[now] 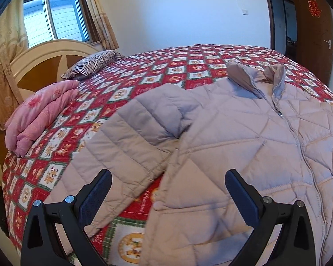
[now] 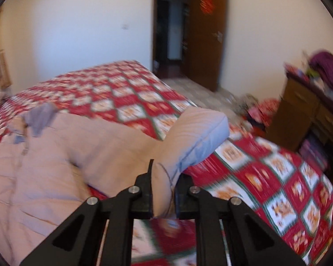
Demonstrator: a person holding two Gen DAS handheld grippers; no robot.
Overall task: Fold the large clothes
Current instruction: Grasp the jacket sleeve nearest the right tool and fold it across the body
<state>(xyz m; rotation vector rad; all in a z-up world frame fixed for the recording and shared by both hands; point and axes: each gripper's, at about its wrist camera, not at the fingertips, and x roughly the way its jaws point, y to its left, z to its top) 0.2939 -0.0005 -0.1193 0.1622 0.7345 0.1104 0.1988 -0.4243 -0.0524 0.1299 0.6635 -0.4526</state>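
Note:
A pale pink quilted puffer jacket (image 1: pixel 244 137) lies front up, zipped, on a bed with a red checked cover (image 1: pixel 166 71). Its left sleeve (image 1: pixel 126 146) stretches toward the bed's near edge. My left gripper (image 1: pixel 168 186) is open and empty, hovering over the gap between that sleeve and the jacket's hem. In the right wrist view my right gripper (image 2: pixel 164 188) is shut on the cuff end of the jacket's other sleeve (image 2: pixel 195 133), which is lifted and bent above the jacket's body (image 2: pixel 33 166). The view is blurred by motion.
A folded pink quilt (image 1: pixel 40 115) and a striped pillow (image 1: pixel 93 63) lie by the headboard (image 1: pixel 42 57). A wooden dresser (image 2: pixel 304 119) with clutter stands at the right of the bed. An open door (image 2: pixel 208 33) is at the far wall.

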